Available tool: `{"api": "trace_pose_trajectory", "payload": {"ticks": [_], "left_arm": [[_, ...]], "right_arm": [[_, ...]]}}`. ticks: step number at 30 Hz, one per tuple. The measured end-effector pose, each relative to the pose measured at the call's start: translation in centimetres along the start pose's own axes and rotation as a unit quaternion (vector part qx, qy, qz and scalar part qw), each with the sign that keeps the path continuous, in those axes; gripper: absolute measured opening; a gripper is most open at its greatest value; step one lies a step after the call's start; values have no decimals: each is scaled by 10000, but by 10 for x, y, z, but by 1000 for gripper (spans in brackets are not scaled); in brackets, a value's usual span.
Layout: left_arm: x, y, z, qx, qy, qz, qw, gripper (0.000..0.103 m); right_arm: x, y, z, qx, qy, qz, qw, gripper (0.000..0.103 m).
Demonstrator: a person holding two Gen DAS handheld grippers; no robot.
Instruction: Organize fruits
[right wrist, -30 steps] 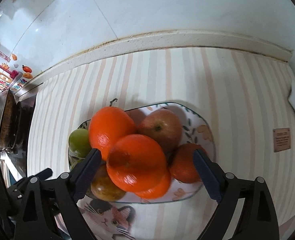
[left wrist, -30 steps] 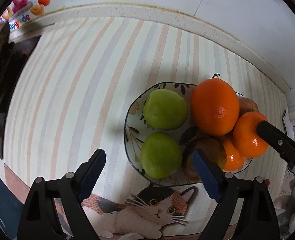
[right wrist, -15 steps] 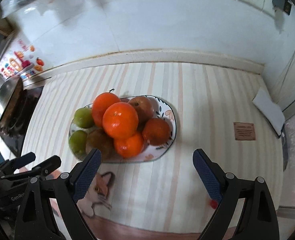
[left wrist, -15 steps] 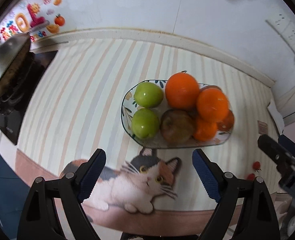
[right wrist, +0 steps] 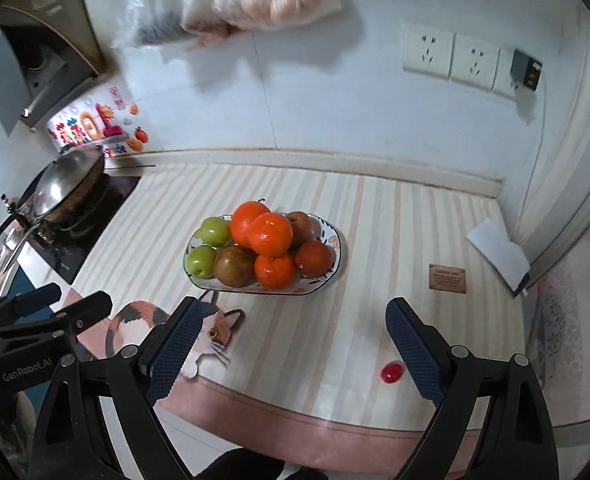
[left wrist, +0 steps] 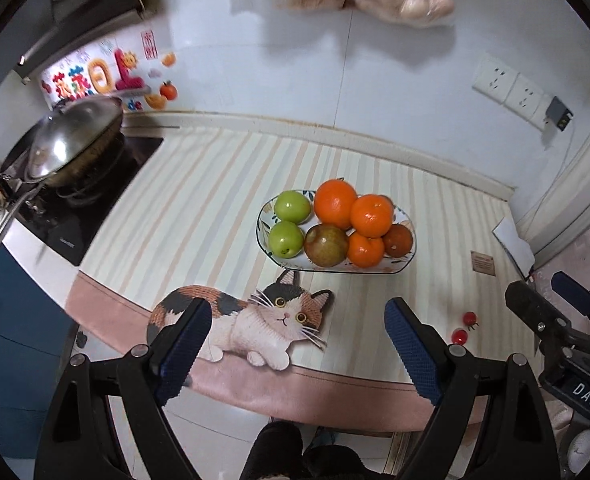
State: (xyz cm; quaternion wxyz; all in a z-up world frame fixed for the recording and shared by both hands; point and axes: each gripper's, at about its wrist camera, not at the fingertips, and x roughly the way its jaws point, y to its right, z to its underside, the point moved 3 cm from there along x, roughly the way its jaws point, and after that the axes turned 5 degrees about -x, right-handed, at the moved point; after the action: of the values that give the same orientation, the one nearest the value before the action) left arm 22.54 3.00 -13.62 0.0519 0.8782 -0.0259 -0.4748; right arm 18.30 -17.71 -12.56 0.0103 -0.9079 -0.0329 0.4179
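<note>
At twelve o'clock of both released tongs, left gripper point(left wrist: 297, 340) and right gripper point(right wrist: 295, 340), the plate point(left wrist: 409, 240) is lying long axis sideways, two cherry tomatoes point(left wrist: 465, 326) showing only leftward.

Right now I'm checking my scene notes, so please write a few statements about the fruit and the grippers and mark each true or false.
1. Both grippers are open and hold nothing. True: the left gripper and right gripper have their jaws wide apart.
2. The plate holds two green apples. True: both green apples sit at its stove end.
3. Every fruit is on the plate. False: a small red fruit lies on the mat near the front edge.
4. The plate covers the cat picture's face. False: the cat picture lies in front of the plate, face showing.
5. An orange tops the pile. True.
</note>
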Motion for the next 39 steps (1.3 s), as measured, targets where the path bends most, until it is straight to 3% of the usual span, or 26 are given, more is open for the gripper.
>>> {"api": "trace_pose_trajectory", "payload": {"ticks": [10, 19, 22, 26, 27, 29, 34, 39], "left_arm": [[-53, 14, 16, 78, 529, -44, 9986, 88], [-59, 26, 17, 40, 628, -23, 9980, 88], [-48, 34, 15, 70, 548, -48, 9985, 88], [-19, 57, 11, 195, 361, -77, 9991, 88], [-12, 63, 10, 234, 301, -86, 9992, 88], [14, 81, 11, 366, 109, -98, 9992, 88], [82, 120, 27, 664, -477, -176, 9965, 88], [150, 146, 58, 743, -1203, -215, 9897, 88]], "right_arm": [[-63, 0, 9, -88, 422, -160, 9989, 95], [-67, 10, 8, -7, 453, -389, 9982, 95], [-50, 32, 11, 253, 270, -531, 9979, 95], [-16, 85, 19, 800, 34, -306, 9963, 92], [-7, 97, 21, 906, -41, -247, 9956, 90], [16, 124, 29, 1155, -231, -187, 9929, 72], [97, 186, 63, 1839, -975, -252, 9778, 59], [164, 200, 96, 2004, -1524, -459, 9667, 41]]}}
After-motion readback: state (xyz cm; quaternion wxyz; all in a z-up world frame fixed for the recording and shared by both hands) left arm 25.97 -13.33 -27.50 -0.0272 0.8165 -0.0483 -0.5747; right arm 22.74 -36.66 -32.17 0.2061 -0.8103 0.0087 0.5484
